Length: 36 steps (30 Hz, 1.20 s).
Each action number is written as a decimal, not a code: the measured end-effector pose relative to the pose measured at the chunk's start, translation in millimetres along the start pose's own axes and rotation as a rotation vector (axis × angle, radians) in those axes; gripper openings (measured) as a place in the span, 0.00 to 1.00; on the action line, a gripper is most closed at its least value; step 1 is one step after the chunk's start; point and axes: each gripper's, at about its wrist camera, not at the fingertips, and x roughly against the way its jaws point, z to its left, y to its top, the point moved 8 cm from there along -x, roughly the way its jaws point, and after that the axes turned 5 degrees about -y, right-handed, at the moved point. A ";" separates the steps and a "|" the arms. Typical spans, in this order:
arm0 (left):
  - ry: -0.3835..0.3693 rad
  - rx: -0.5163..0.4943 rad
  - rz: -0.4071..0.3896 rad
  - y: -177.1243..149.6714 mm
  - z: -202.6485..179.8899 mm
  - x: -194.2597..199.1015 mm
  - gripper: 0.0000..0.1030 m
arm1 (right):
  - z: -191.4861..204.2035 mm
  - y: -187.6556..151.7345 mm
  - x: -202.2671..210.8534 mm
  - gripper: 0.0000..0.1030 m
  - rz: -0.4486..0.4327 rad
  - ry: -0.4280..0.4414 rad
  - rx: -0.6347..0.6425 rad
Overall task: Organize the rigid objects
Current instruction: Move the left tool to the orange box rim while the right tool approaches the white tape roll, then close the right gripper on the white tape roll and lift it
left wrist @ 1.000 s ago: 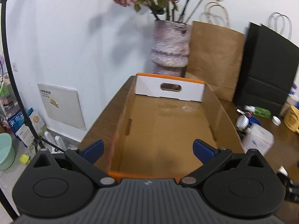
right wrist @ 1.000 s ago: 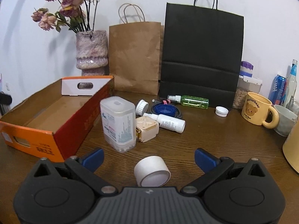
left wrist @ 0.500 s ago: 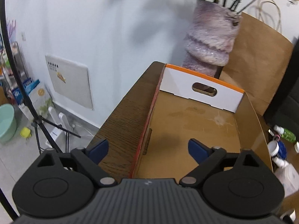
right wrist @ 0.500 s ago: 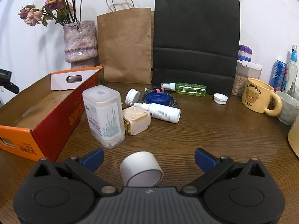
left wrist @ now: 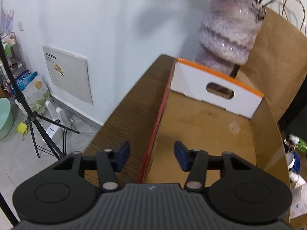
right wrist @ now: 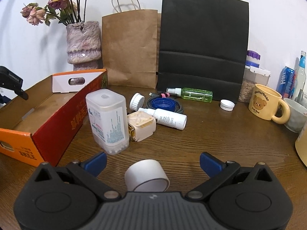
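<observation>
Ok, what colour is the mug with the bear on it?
Pale yellow mug, brown bear print; clearest in the right wrist view.

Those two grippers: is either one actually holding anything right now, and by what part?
Nothing is held. The left gripper is open astride the cardboard box's side wall, not clamping it. The right gripper is open around the white tape roll, untouched.

Wooden table [right wrist: 201,145]. Purple-grey vase [right wrist: 83,42] with dried flowers [right wrist: 51,2] at back left, brown paper bag [right wrist: 130,48] beside it, black paper bag [right wrist: 203,48] next. Right side: yellow bear mug [right wrist: 265,102], grey cup [right wrist: 296,117], blue can [right wrist: 287,80], jar with purple lid [right wrist: 252,80]. Floor: tripod [left wrist: 28,113], green basin [left wrist: 4,117].
</observation>
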 end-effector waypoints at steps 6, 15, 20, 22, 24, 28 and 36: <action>0.032 -0.012 0.019 -9.7 2.7 -6.0 0.18 | 0.0 -3.1 -0.2 1.00 0.008 -0.003 0.005; 0.032 0.001 0.012 -12.8 7.3 -5.2 0.11 | -2.6 -7.7 -3.9 1.00 0.026 -0.014 0.012; 0.037 -0.008 0.006 -12.9 6.2 -4.7 0.11 | -1.3 -7.7 -4.0 0.99 0.023 -0.022 0.025; 0.036 -0.009 0.007 -12.8 5.9 -3.7 0.11 | -0.9 -7.4 -3.4 0.98 0.021 -0.022 0.028; 0.043 -0.014 0.013 -13.8 5.7 -3.5 0.11 | -1.0 -7.4 -3.2 0.97 0.020 -0.023 0.029; 0.043 -0.018 0.022 -15.7 4.4 -1.8 0.11 | -0.7 -8.5 -3.0 0.92 0.027 -0.019 0.032; 0.056 -0.033 0.003 -15.3 2.5 -2.4 0.11 | 3.5 -12.8 -3.4 0.45 0.059 0.028 0.040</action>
